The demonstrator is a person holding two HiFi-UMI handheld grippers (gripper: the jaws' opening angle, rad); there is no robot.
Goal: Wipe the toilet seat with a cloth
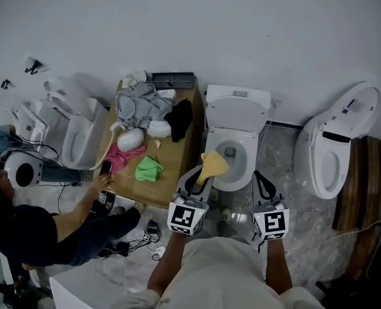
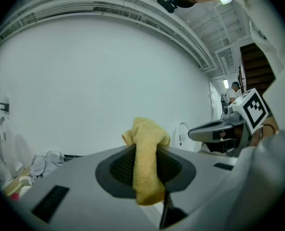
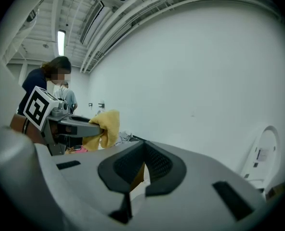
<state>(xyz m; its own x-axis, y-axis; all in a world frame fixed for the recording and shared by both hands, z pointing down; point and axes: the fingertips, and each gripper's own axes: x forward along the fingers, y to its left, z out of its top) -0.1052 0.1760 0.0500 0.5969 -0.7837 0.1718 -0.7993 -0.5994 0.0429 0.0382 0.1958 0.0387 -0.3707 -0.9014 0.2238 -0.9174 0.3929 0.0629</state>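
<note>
Straight below, against a plain matt white wall [image 1: 177, 31]: toilet [image 1: 239, 108], glossy white ceramic, oval bowl, lid tipped up against the tank. Around the bowl, a smooth white ring [image 1: 253, 156]; seat or bare rim, cannot tell.

Over that ring's near-left edge: cloth [image 1: 213, 163], yellow, soft looped nap, bunched into a lump. Looks close to the ring; contact not clear.

Left of the toilet: counter [image 1: 172, 172], flat brown wood, square-edged. Carries a crumpled grey garment [image 1: 138, 106], a black rag [image 1: 179, 118], a green rag [image 1: 149, 168] and a pink rag [image 1: 121, 155].

Underfoot: floor [image 1: 284, 153], grey veined stone, polished. Holds a second toilet [image 1: 335, 148] at the far right, lid raised, and a third toilet [image 1: 81, 134] beyond the counter. Beside the counter, a seated person [image 1: 36, 227] in dark clothes, one hand at its edge. Overhead, ribbed white ceiling with a strip light [image 3: 61, 41].

Left claw [image 2: 145, 158]: pinches the cloth between dark ridged pads set in a grey plastic shell, with folds bulging past the tips and hanging down behind. Right claw [image 3: 143, 153]: tips pressed together, nothing gripped, only a thin sliver of light behind them; hovers just beside the toilet's near-right side.
</note>
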